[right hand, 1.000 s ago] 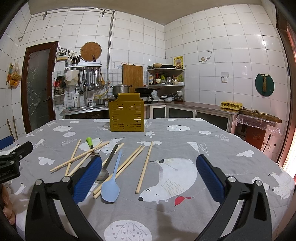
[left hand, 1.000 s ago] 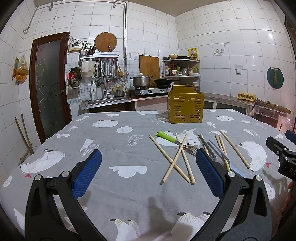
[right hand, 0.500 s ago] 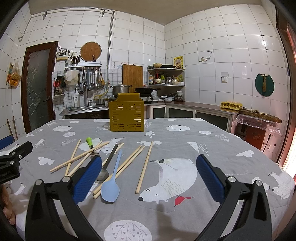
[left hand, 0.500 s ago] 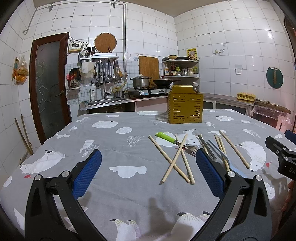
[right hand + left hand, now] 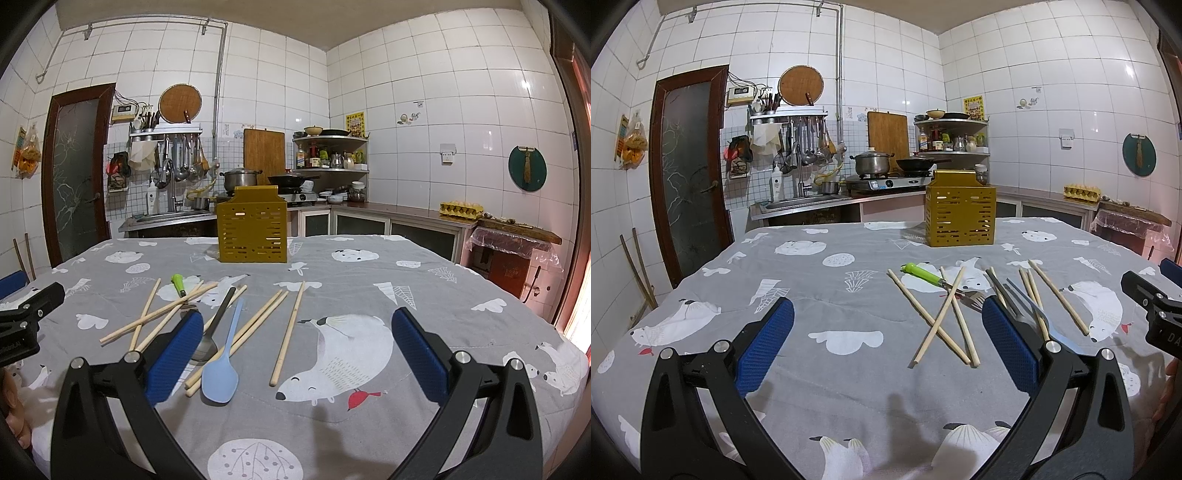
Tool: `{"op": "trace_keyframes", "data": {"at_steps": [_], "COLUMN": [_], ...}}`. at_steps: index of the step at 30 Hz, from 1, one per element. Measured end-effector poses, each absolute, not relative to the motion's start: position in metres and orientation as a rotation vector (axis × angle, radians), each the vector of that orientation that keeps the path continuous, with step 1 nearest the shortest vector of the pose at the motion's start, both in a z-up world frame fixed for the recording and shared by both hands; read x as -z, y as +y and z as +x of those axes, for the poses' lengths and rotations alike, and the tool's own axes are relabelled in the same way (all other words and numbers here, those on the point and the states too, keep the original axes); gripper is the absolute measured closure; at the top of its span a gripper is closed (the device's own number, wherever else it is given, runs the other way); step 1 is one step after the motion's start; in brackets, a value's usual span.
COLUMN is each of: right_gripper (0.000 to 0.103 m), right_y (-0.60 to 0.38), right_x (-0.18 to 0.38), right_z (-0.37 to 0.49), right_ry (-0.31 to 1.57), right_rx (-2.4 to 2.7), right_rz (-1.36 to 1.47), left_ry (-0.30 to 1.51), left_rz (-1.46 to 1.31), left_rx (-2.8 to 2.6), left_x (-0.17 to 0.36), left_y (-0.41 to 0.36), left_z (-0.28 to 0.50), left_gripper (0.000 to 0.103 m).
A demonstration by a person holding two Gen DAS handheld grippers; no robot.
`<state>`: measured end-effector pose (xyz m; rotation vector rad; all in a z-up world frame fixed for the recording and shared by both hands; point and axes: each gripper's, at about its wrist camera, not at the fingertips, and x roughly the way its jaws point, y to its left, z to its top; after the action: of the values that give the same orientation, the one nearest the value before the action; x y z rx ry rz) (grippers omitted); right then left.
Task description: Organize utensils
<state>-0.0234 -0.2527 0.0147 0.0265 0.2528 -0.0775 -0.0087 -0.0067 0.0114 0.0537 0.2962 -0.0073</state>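
Observation:
Several wooden chopsticks (image 5: 940, 317) (image 5: 286, 334) lie scattered on the grey printed tablecloth (image 5: 827, 295). Among them are a green-handled fork (image 5: 925, 276) (image 5: 178, 285), a black-handled metal spoon (image 5: 216, 325) and a light blue spoon (image 5: 223, 363). A yellow slotted utensil holder (image 5: 960, 212) (image 5: 252, 229) stands upright behind them. My left gripper (image 5: 886, 343) is open just above the cloth, left of and short of the pile. My right gripper (image 5: 297, 347) is open too, its left pad beside the spoons. Each gripper shows at the edge of the other's view.
Behind the table runs a kitchen counter with a sink (image 5: 801, 201), a stove with a pot (image 5: 871, 164) and a pan, and corner shelves (image 5: 330, 153). A dark door (image 5: 689, 166) stands at the left. An egg carton (image 5: 461, 208) sits on the right counter.

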Motion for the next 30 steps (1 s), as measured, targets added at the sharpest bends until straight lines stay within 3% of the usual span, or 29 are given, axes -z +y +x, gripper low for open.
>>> {"op": "trace_keyframes", "data": {"at_steps": [30], "right_gripper": [0.004], "right_y": [-0.254], "right_x": [-0.016], "right_z": [-0.019], "right_ry": [0.270], "right_rx": [0.063], "right_rz": [0.041], "left_ry": [0.360], "left_rz": [0.018], "left_rx": [0.033], "left_x": [-0.018], "left_y": [-0.002], "left_z": [0.004], "left_gripper": [0.005]}}
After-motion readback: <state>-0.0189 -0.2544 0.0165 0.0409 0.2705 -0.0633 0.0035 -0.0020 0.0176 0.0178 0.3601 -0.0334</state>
